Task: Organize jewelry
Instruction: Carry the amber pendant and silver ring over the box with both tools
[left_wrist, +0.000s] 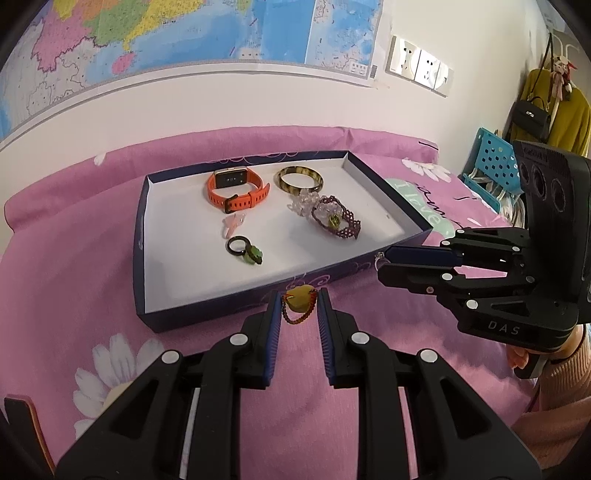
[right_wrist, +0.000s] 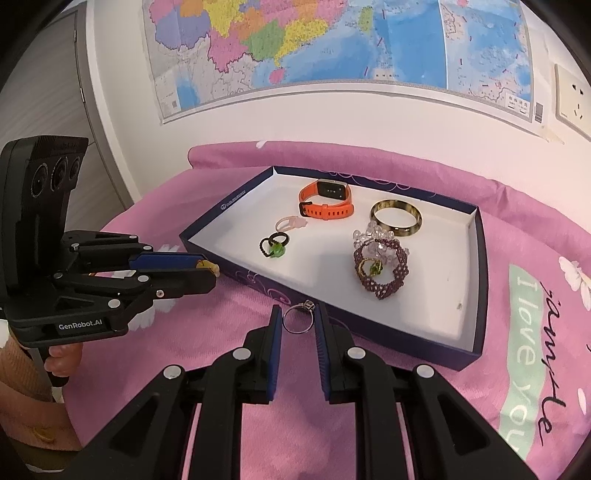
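- The left gripper (left_wrist: 299, 304) pinches a yellow pendant on a red-brown beaded cord (left_wrist: 298, 301) between its blue-padded fingertips; the jaws are narrow and the cord loop hangs just below the pendant, between the fingers.
- The right gripper (right_wrist: 298, 318) clamps a silver ring (right_wrist: 297, 320) with a small stone setting; its jaws are narrow too, and the ring stands upright between the pads.
- Just beyond both sets of fingertips lies a shallow dark-blue box (left_wrist: 142, 236) with a white inside, resting on a pink flowered cloth (left_wrist: 74, 280).
- Inside the box, farthest from the fingers, sit an orange watch (left_wrist: 236, 188) and a mottled brown bangle (left_wrist: 298, 179).
- Nearer the fingers lie a pale pink ring (left_wrist: 232, 224) and a dark ring with a green bead (left_wrist: 244, 250).
- To the right of these, a purple beaded bracelet (left_wrist: 338, 219) lies against a clear crystal-bead piece (left_wrist: 303, 202).
- Each held piece is outside the box, close to its near wall.
- A wall map (right_wrist: 332, 48) hangs behind the cloth.
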